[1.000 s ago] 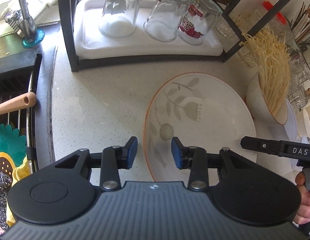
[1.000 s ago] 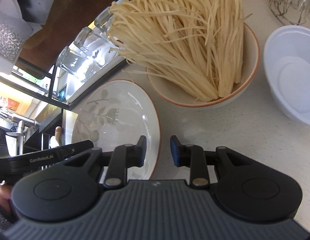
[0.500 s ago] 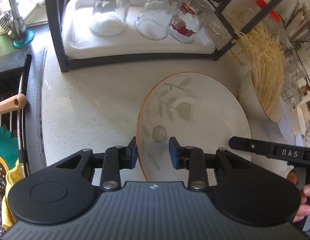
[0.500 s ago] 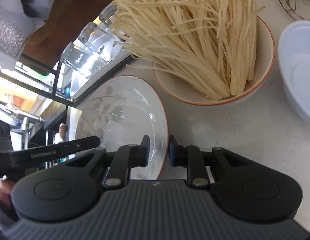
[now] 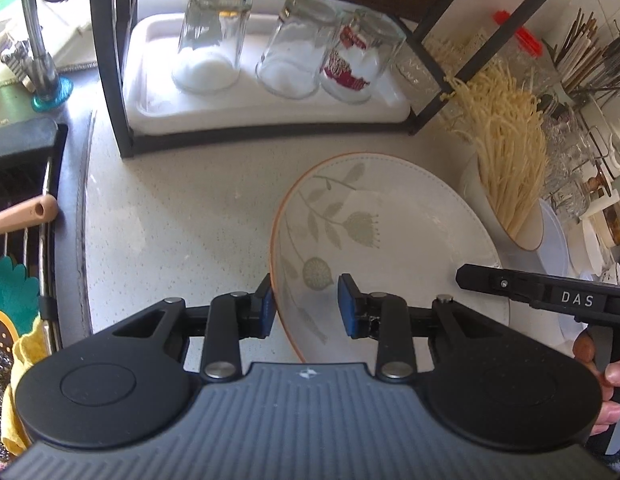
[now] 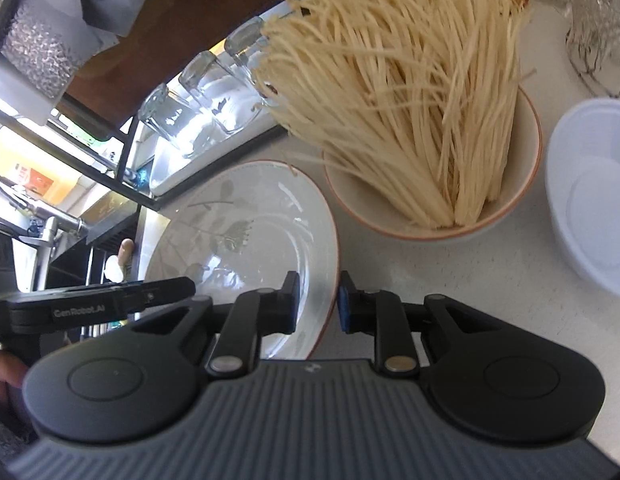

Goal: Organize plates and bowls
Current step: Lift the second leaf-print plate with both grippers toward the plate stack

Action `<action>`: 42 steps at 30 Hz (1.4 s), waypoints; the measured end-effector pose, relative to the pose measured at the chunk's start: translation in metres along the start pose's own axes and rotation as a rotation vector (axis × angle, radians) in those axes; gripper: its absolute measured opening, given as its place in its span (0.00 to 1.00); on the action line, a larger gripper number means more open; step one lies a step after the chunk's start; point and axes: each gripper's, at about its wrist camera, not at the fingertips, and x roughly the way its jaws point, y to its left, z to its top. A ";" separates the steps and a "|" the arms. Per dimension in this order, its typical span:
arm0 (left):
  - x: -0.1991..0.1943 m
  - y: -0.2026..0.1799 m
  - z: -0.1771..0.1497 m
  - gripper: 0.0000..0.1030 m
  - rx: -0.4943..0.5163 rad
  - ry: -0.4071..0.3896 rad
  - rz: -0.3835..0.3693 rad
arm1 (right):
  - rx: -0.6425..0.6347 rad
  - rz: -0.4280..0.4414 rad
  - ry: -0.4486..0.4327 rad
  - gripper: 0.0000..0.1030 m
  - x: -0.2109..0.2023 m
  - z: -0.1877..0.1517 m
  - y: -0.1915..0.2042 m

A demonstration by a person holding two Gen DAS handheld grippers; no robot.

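Left tongs [image 5: 306, 306] are seen straddling the near-left rim of the plate [image 5: 390, 232], w/ the rim btwn the blue pads. The outer pad is laid against the rim edge; the inner pad is set over the plate's inside wall, and whether it presses there cannot be told. Right tongs [image 6: 318, 302] have just been closing and are now clamped on the plate's opposite rim, one pad inside and one outside, w/ only a narrow gap left. In the left wrist view, the right tongs are seen side-on across the plate's far-right edge, gripped by a person's hand [image 5: 606, 380].

The plate, white w/ an orange edge and a pale leaf-and-flower print, is placed on the speckled counter [image 5: 169, 220], in front of a black rack [image 5: 109, 80]. A white tray [image 5: 269, 120] is held in the rack, w/ three glasses [image 5: 209, 40] stood upside down on it. Just beside the plate, on its right, a bowl [image 6: 390, 228] w/ an orange rim is filled w/ pale thin strands [image 6: 410, 100] that stick up well past the rim. A plain white bowl [image 6: 590, 200] is set further right, apart from the first.
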 end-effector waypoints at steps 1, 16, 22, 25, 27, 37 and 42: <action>-0.002 -0.001 0.000 0.36 0.001 -0.004 0.004 | -0.004 0.002 -0.002 0.22 -0.001 0.000 0.000; -0.072 -0.002 -0.029 0.36 -0.014 -0.134 0.035 | -0.087 0.064 -0.041 0.22 -0.037 -0.017 0.030; -0.100 0.003 -0.051 0.36 -0.045 -0.182 0.045 | -0.121 0.087 -0.056 0.22 -0.050 -0.030 0.047; -0.112 0.005 -0.064 0.36 -0.068 -0.197 0.046 | -0.136 0.098 -0.054 0.22 -0.054 -0.038 0.055; -0.120 0.008 -0.072 0.36 -0.081 -0.204 0.050 | -0.146 0.103 -0.051 0.22 -0.057 -0.042 0.061; -0.153 0.024 -0.113 0.36 -0.130 -0.222 0.072 | -0.214 0.131 -0.037 0.22 -0.064 -0.065 0.089; -0.160 0.034 -0.129 0.36 -0.153 -0.217 0.083 | -0.236 0.140 -0.019 0.22 -0.061 -0.075 0.100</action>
